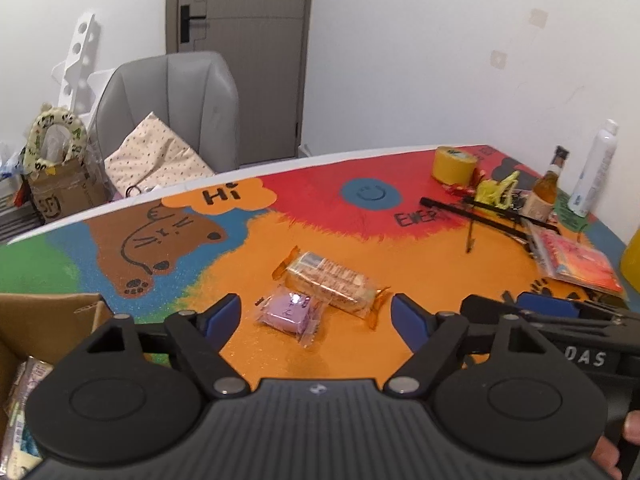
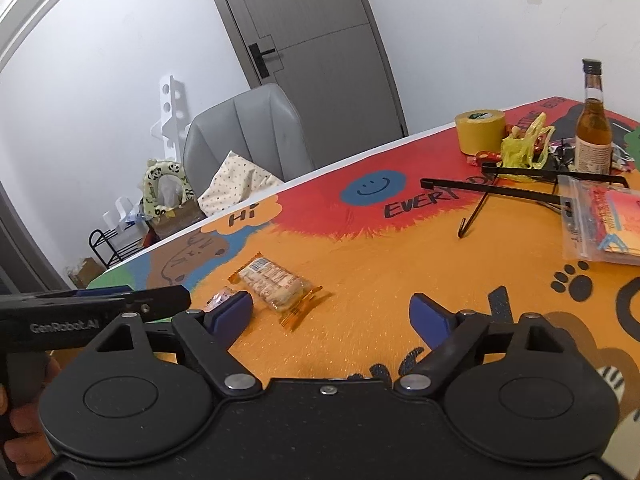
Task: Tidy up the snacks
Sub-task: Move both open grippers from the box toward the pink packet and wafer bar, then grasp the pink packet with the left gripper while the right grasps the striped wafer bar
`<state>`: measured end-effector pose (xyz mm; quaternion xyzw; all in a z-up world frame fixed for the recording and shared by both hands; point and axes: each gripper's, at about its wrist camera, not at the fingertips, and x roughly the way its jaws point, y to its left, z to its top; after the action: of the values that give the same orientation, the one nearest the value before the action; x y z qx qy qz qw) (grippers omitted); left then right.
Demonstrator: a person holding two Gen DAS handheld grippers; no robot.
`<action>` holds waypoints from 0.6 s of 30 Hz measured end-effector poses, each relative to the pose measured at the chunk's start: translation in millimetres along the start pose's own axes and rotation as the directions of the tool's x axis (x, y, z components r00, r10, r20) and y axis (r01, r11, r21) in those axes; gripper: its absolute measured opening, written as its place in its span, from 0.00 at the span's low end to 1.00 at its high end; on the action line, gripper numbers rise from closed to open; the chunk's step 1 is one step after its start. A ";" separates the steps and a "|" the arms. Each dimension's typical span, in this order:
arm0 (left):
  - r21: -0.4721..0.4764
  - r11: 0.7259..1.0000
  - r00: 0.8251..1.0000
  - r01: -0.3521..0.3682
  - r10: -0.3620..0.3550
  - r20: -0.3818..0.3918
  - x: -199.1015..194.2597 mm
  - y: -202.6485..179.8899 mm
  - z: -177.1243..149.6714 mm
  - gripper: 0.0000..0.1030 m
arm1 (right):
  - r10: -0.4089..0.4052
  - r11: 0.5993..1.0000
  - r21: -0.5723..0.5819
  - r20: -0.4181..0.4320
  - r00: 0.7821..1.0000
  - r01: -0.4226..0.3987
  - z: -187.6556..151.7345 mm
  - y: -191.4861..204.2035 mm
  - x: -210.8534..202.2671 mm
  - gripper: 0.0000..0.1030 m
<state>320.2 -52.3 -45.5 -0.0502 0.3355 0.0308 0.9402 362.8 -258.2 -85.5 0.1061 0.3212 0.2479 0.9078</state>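
Left wrist view: your left tongs (image 1: 316, 316) gape empty, purple snack (image 1: 287, 312) between them, biscuit pack (image 1: 332, 280) touching beyond; you may pinch both. Right tongs (image 2: 332, 314) apart, perhaps crowding.

Both grippers angle downward, side by side. Left gripper (image 1: 316, 318): jaws spread wide, gripping nothing. Right gripper (image 2: 332, 316): jaws equally wide, nothing clasped. A hand (image 1: 616, 448) grips the right gripper's handle.
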 end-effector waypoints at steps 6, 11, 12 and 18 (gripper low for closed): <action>0.001 0.999 0.999 -0.033 0.033 -0.026 27.6 4.9 0.8 0.76 | 0.017 1.000 -0.006 -0.023 1.000 -0.017 4.7 0.5 18.9 0.83; 0.004 0.998 0.997 -0.055 0.055 -0.046 52.2 10.3 0.9 0.75 | 0.021 1.000 0.006 -0.041 0.999 -0.020 6.3 -1.7 34.3 0.81; 0.007 0.998 0.997 -0.058 0.059 -0.053 56.5 10.8 1.2 0.75 | 0.020 1.000 0.008 -0.044 0.999 -0.020 6.4 -2.5 36.6 0.81; -0.010 0.997 0.994 -0.073 0.072 -0.079 76.2 12.9 0.1 0.75 | 0.017 1.000 0.015 -0.062 0.998 -0.016 8.8 -5.7 52.0 0.81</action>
<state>378.0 -37.7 -94.6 -0.0451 0.3736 0.0649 0.9242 405.5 -236.4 -108.3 0.1076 0.3499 0.2563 0.8946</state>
